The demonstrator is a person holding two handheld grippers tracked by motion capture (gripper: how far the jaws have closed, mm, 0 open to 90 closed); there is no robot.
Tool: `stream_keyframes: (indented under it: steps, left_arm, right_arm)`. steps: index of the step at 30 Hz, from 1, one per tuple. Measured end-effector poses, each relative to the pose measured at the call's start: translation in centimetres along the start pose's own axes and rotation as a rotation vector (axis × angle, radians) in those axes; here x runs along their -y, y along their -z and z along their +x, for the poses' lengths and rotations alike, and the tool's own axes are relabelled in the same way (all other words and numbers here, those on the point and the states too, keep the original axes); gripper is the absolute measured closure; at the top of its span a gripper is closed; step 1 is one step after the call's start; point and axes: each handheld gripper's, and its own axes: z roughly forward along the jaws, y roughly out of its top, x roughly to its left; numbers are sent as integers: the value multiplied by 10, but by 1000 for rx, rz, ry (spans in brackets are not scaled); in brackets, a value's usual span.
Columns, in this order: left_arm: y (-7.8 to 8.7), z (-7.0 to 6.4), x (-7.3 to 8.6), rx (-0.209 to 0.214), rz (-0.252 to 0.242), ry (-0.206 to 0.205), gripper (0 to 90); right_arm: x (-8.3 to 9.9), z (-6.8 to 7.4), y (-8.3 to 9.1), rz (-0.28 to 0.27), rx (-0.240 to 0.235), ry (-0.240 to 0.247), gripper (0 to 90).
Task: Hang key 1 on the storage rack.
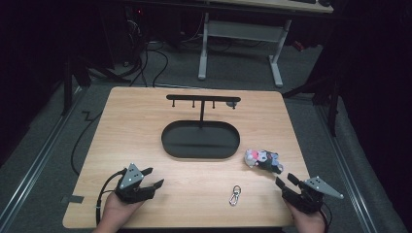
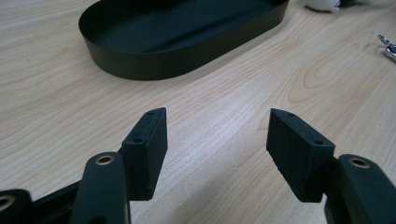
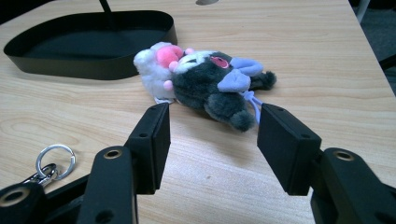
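A small plush toy (image 1: 263, 160) in grey, white, pink and lilac lies on the wooden table (image 1: 136, 126) right of the black oval tray (image 1: 200, 140). From the tray rises a thin post with a hook bar (image 1: 203, 99). A metal key ring with clasp (image 1: 235, 195) lies near the front edge. My left gripper (image 1: 150, 178) rests open at the front left, jaws empty and aimed at the tray (image 2: 182, 37). My right gripper (image 1: 285, 180) is open at the front right, just short of the plush toy (image 3: 205, 79). The key ring (image 3: 50, 164) lies to its left.
Bare wood spreads between the two grippers and left of the tray. Behind the table stand a white desk frame (image 1: 240, 36) and cables on a grey floor. The table's right edge (image 1: 297, 145) runs close to the plush toy.
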Motion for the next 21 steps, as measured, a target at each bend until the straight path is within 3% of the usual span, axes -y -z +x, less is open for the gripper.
stream_keyframes:
  steps: [11,15,21]
  left_arm:
    - [-1,0,-1,-5,0,3,391]
    - [-2,0,0,-6,5,0,390]
    - [-1,0,1,-11,6,1,390]
  right_arm:
    - [1,3,-4,22,-18,24,441]
    - [1,2,-6,62,-19,12,422]
    - [-2,1,-5,87,-38,-2,501]
